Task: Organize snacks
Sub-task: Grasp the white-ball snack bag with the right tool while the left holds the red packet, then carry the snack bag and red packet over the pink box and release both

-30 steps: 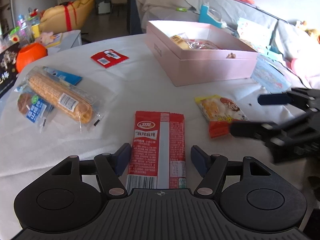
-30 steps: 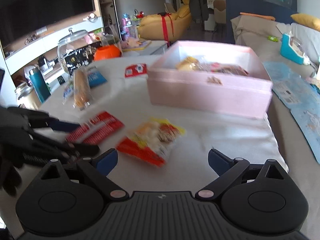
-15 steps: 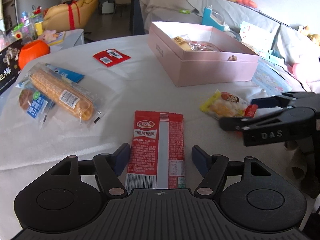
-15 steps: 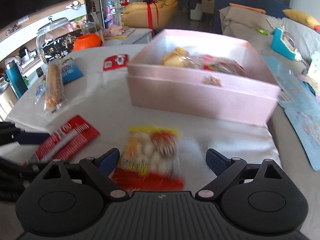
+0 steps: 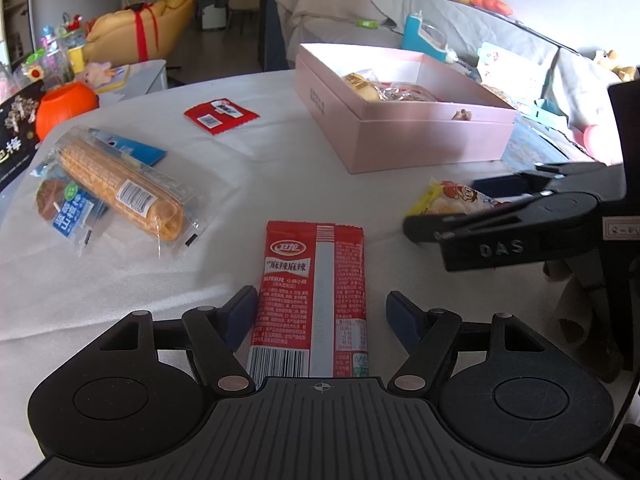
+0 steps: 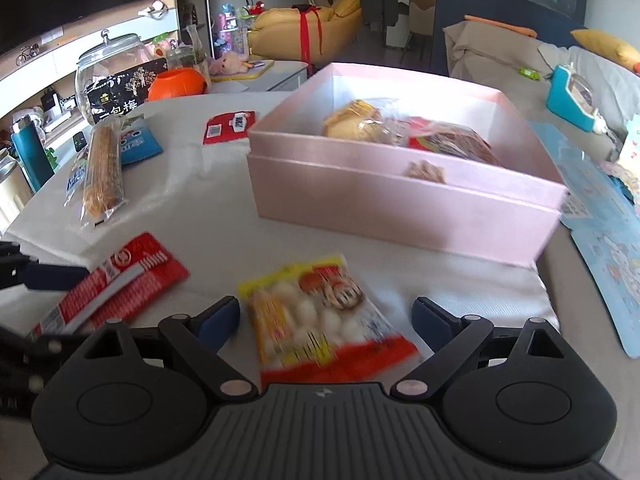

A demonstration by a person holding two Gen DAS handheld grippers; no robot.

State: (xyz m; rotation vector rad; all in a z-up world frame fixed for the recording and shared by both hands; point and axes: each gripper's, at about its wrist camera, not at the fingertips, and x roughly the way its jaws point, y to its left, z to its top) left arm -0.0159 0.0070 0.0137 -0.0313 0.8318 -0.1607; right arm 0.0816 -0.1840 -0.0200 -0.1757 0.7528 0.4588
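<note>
Pink box (image 6: 404,208) already holds what look like a few packets, though blur obscures them. Right gripper (image 6: 326,316), jaws closing but not yet touching, straddles the yellow snack bag (image 6: 320,316); left gripper (image 5: 320,316), jaws apart, brackets the red packet (image 5: 316,288). Corn snack (image 5: 120,188) and others wait.

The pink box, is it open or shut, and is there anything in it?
Open. The pink box has no lid on top, and both views look straight inside, where a few wrapped snacks lie at the bottom.
</note>
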